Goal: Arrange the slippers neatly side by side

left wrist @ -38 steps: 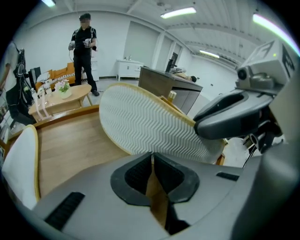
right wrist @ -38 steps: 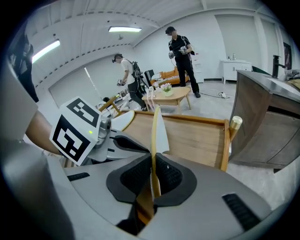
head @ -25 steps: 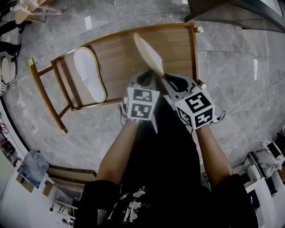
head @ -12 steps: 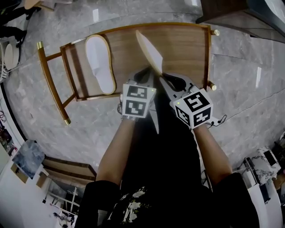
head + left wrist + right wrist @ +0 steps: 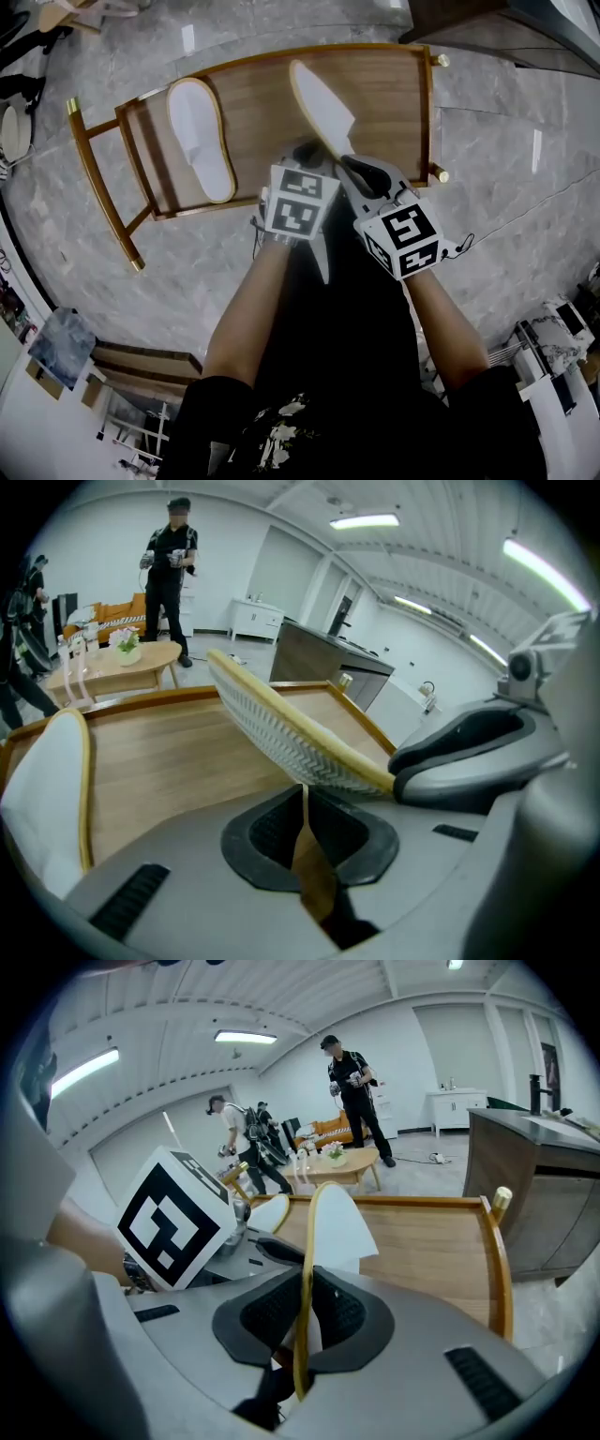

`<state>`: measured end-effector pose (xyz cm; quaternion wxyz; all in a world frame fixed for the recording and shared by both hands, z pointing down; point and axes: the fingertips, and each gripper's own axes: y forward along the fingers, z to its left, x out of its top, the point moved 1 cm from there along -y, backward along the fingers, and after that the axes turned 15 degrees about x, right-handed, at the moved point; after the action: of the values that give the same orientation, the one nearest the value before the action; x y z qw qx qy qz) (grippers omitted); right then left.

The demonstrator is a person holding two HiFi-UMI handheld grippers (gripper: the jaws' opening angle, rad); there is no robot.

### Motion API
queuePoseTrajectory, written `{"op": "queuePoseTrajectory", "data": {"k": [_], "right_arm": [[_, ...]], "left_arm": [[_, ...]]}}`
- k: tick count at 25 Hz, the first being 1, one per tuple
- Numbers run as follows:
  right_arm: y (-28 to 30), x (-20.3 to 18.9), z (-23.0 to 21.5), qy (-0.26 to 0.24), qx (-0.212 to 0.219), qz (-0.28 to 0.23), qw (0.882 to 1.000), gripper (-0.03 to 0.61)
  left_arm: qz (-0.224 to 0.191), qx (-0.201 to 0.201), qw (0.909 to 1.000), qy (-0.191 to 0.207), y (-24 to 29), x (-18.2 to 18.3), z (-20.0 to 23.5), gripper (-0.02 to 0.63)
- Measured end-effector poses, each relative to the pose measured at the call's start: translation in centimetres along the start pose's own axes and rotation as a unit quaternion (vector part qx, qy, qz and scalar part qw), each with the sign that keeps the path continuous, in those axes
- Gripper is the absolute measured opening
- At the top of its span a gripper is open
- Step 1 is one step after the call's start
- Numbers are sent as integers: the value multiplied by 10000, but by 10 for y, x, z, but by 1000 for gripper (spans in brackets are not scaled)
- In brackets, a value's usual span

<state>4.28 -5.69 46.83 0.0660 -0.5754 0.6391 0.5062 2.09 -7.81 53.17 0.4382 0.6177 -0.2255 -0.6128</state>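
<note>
Little has changed in the last second, and most of what looks different is only the person's head shifting over the scene. Start with the low wooden bench [image 5: 380, 98] on the marble floor [image 5: 525, 141]: it stands where it did. 1 white slipper [image 5: 200, 136] lies flat at the bench's left end, sole down, exactly where it lay a second ago. The second slipper [image 5: 323, 105] is up off the wood near the middle of the bench, well apart from the first. It is tilted on edge, with its ribbed sole toward the left and its white face toward the right. The right tool [image 5: 349, 159] is clamped on the tan rim at this slipper's near end and has edged a touch toward the left tool. The slipper itself has hardly travelled. The left tool [image 5: 309, 157] sits just beside and below that slipper with its jaws closed on nothing, only bare wood showing past them. My reading is that the pair is not yet together. The held slipper still has to be carried left, turned flat and set down alongside the other. The pinch on a thin rim looks like a hold that could twist.
</note>
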Motion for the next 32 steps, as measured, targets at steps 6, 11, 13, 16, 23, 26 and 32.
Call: {"op": "queuePoseTrajectory", "data": {"k": [6,11,13,16,23,26,32], "right_arm": [[-6,-8,-11,142,-125,-81,9998,26],[0,-11,-5,206,-66,-110,9997,26],[3,-12,-4,193,-28,-109,9997,26],[8,-12,-2,51,-38,-81,9999,28],[17,-15,2,-116,12,-63,9999,31],[22,-17,3,-110,7,-26,9999,31],[31,-19,2,-41,-55,-81,9999,30]], "left_arm": [[11,-145,9998,143,-3,-3,-11,12],[-103,39,9995,-281,-25,-4,16,12],[-231,-2,9988,-423,-35,-1,21,12],[-591,31,9979,-282,-46,14,20,12],[-781,5,9964,-319,-53,30,20,12],[-756,-86,9956,-553,-55,29,23,15],[-470,-94,9966,-671,-41,18,31,96]]}}
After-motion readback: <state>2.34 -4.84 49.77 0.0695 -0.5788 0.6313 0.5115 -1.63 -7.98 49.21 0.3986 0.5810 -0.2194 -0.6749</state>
